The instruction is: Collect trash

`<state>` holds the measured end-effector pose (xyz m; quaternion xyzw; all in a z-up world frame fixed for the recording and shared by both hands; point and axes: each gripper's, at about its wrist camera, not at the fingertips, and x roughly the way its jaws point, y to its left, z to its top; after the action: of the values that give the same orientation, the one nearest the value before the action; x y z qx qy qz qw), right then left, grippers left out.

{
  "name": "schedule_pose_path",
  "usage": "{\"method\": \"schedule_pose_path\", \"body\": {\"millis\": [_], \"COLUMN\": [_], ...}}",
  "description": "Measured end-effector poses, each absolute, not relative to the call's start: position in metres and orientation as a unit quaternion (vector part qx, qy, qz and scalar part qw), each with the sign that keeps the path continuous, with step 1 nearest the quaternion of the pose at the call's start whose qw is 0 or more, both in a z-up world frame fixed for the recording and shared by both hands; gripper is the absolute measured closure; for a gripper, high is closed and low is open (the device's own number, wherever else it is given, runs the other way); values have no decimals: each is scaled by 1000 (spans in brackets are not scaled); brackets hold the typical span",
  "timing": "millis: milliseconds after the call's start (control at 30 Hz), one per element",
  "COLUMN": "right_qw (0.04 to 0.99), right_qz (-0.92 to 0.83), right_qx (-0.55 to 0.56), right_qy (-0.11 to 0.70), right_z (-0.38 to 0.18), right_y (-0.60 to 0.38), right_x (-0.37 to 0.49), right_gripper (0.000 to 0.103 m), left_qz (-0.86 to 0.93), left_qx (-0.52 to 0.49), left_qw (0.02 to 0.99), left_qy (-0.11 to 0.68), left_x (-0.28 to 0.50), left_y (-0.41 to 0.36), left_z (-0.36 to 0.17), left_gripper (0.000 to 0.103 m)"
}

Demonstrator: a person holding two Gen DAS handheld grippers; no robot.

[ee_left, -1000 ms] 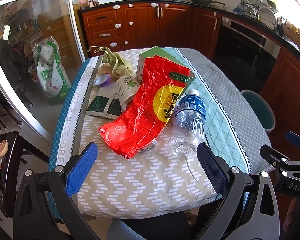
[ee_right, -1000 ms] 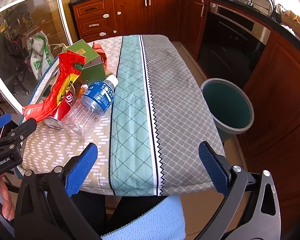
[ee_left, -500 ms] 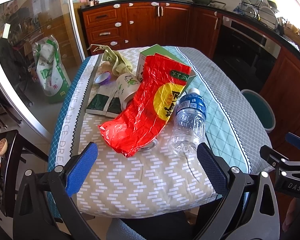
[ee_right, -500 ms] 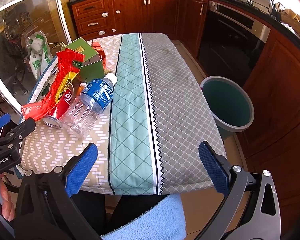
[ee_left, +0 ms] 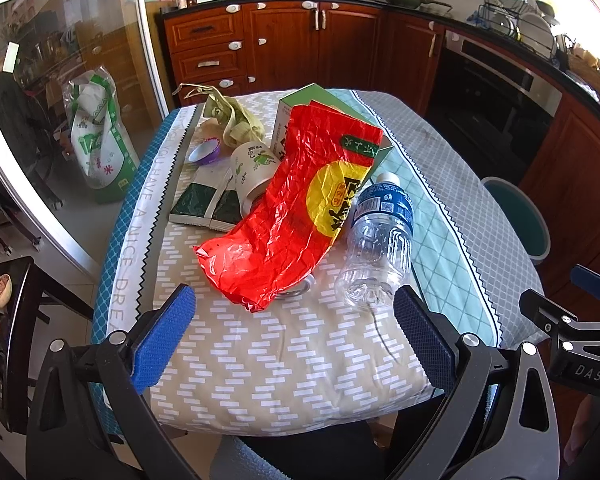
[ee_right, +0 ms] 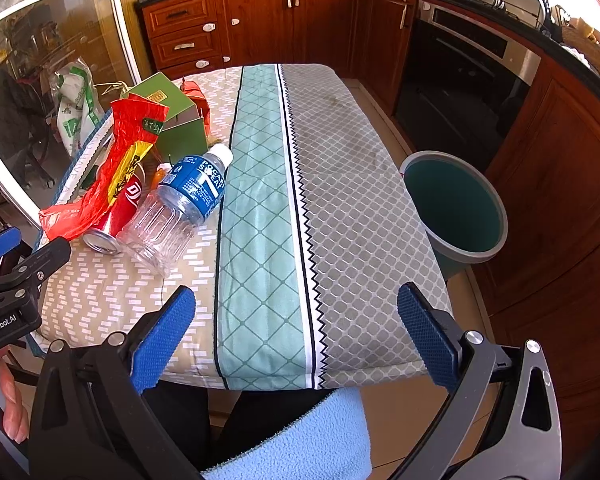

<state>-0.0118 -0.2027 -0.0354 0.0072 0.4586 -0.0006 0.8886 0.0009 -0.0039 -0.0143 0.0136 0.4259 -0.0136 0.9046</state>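
A crumpled red snack bag point(ee_left: 296, 208) lies on the table over a red soda can point(ee_right: 116, 212). An empty clear plastic bottle point(ee_left: 380, 240) with a blue label lies on its side beside them; it also shows in the right wrist view point(ee_right: 180, 208). A green box point(ee_right: 172, 116), a paper cup point(ee_left: 254, 176), a purple lid point(ee_left: 205, 152), green packets point(ee_left: 208, 208) and corn husks point(ee_left: 232, 120) lie behind. My left gripper point(ee_left: 296, 340) is open and empty, just short of the bag and bottle. My right gripper point(ee_right: 296, 332) is open and empty over the near table edge.
A teal bin point(ee_right: 456, 204) stands on the floor to the right of the table point(ee_right: 340, 200). Wooden cabinets point(ee_left: 300, 44) and an oven point(ee_right: 460, 76) lie beyond. A glass door point(ee_left: 60, 100) is on the left. A light blue cloth point(ee_right: 308, 440) is at the near edge.
Both grippers have crept slightly forward toward the table. Nothing on the table has moved and both grippers stay open.
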Motion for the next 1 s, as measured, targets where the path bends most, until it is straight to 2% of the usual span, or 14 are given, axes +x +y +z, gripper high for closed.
{"method": "schedule_pose_path", "body": {"millis": [1000], "right_qw": [884], "right_qz": [-7], "right_qx": [0], "right_qy": [467], "right_z": [-42], "right_y": [-200], "right_x": [-6], "right_gripper": [6], "left_qz": [-14], "left_qx": [5], "left_qw": [900], "left_qy": [435], "left_x": [3], "left_y": [-3], "left_z": [-24], "left_gripper": [4]}}
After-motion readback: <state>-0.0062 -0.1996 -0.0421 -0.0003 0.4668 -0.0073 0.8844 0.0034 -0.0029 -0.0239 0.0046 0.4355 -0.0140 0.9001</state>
